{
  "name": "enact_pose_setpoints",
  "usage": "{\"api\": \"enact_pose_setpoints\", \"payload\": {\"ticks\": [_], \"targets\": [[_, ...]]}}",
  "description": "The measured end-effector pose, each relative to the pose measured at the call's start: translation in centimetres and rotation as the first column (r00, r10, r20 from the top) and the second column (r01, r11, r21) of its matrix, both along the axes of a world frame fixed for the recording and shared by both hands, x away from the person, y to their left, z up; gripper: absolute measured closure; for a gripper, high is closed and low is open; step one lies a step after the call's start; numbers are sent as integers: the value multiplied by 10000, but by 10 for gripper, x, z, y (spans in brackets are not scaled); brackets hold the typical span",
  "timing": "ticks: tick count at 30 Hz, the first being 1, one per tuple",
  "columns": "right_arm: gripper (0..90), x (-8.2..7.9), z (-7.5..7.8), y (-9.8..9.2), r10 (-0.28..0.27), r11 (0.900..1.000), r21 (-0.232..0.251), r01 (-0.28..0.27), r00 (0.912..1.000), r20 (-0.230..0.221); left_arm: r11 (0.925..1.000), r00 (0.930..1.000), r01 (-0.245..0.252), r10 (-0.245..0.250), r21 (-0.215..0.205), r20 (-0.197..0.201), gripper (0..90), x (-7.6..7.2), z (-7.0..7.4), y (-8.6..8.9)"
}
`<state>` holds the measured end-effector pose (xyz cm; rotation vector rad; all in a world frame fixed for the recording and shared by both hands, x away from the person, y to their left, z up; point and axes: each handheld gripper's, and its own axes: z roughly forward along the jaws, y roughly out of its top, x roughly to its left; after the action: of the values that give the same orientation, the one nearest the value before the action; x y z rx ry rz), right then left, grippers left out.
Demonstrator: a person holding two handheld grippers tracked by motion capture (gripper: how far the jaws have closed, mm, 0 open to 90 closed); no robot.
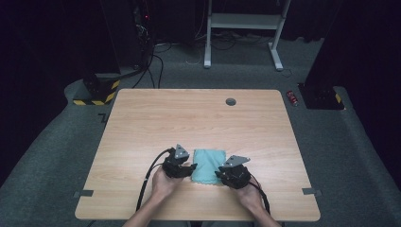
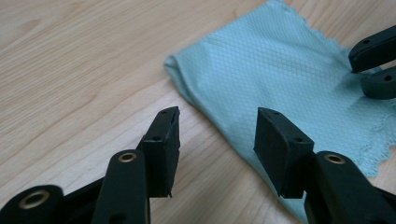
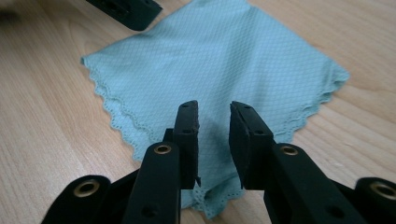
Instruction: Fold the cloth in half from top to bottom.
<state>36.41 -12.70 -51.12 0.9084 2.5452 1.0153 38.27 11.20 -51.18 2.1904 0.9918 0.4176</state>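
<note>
A light teal cloth (image 1: 208,165) with scalloped edges lies folded flat on the wooden table (image 1: 189,118), near its front middle. My left gripper (image 1: 193,167) sits low at the cloth's left edge. In the left gripper view its jaws (image 2: 217,116) stand open, with the cloth's folded edge (image 2: 280,70) running under the gap. My right gripper (image 1: 220,174) rests at the cloth's near right corner. Seen in the right gripper view, it (image 3: 214,109) hovers over the cloth (image 3: 219,56) with a narrow gap between the pads and nothing pinched. The other gripper's fingertips (image 2: 373,51) show at the cloth's far side.
A round grey cable hole (image 1: 231,101) sits near the table's far edge. Grey tape marks (image 1: 83,193) lie at the front corners. On the floor beyond are a red can (image 1: 293,98), a white desk frame (image 1: 243,21) and a yellow-black striped base (image 1: 97,92).
</note>
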Motion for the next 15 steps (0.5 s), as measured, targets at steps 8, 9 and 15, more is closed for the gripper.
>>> {"api": "enact_pose_setpoints", "payload": {"ticks": [8,9,15], "targets": [[720,-3,-2,-14,-50,9999,155,50,10000,-3,9970,9974,-722,723,-281,25,506,17,5,9],[720,-1,-1,-13,-76,9996,271,75,10000,50,9963,9974,-716,721,-470,96,505,19,7,7],[703,20,-1,-10,-635,9960,625,635,9980,-14,9959,9998,-17,37,-900,218,486,41,7,-14]]}}
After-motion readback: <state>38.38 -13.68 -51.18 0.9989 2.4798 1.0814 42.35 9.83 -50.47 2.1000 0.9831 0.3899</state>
